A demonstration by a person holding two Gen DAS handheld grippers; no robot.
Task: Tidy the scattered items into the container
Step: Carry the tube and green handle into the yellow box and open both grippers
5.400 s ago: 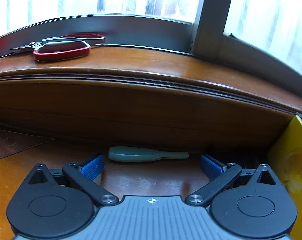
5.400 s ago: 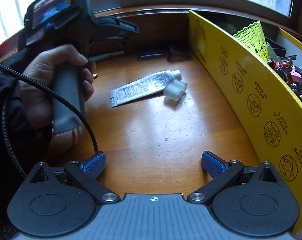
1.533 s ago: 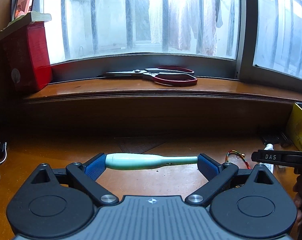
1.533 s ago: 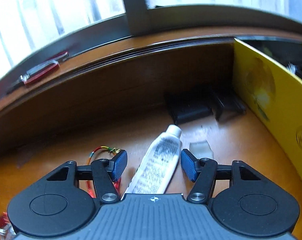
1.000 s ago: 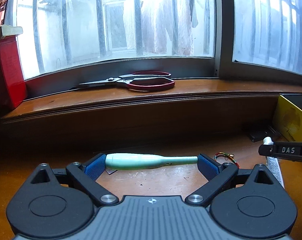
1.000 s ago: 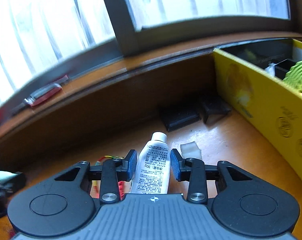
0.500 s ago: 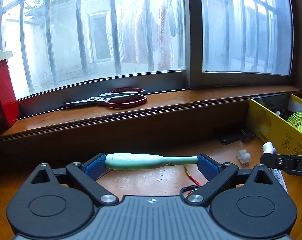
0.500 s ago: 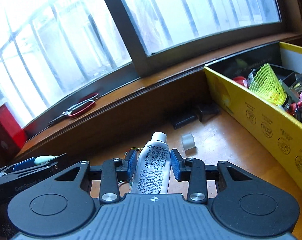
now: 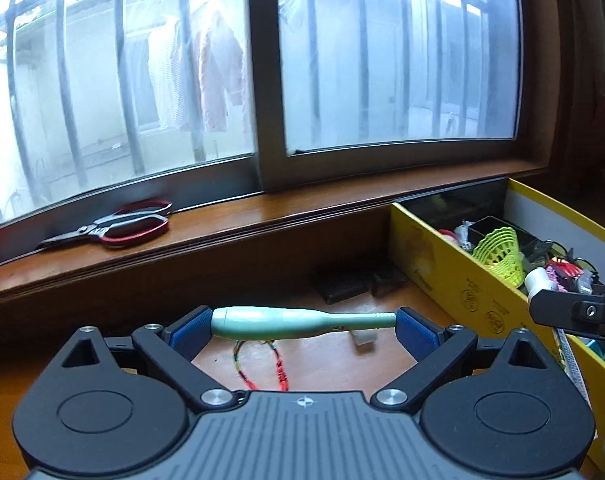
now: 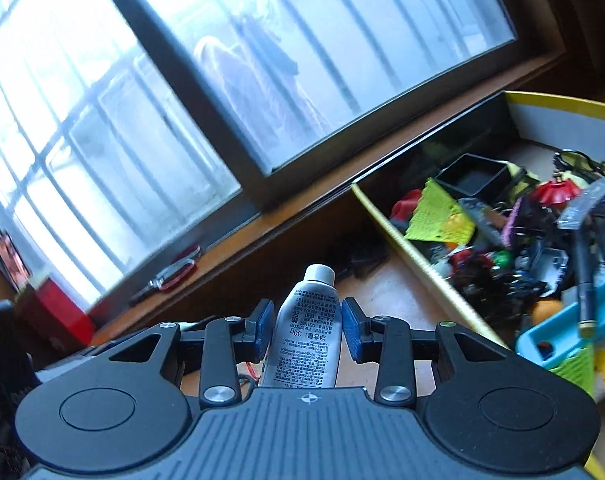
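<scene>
Mid-task, both loads lifted, neither dropped in yet. White tube (image 10: 307,332) sits cap-forward between the pads of the right hand-held gripper (image 10: 307,330), jaws narrowed to about a third and pinching its sides; it hangs clear of the tabletop (image 10: 386,292), with the yellow container (image 10: 430,276) ahead and to the right of the fingers. Pale green handle tool (image 9: 300,322) lies crosswise in the left hand-held gripper (image 9: 302,330), jaws wide and pressing on its two ends; the container (image 9: 454,292) is to that gripper's right, and the right hand-held gripper's fingertip (image 9: 574,314) shows at that view's right edge, over the container's near wall. Container already holds plenty: green shuttlecock (image 9: 498,256), black tray (image 10: 478,176), red and dark small bits, a blue piece. Still out, judging by the frames: coloured cord loop (image 9: 258,364) under and just ahead of the left fingers, small clear cap (image 9: 364,338) below the handle tool's thin end, two dark flat items (image 9: 354,282) further ahead by the back wall. Red scissors (image 9: 118,226) on the windowsill, ahead-left; can't tell if they count. Likely next: carry both over the wall and release.
</scene>
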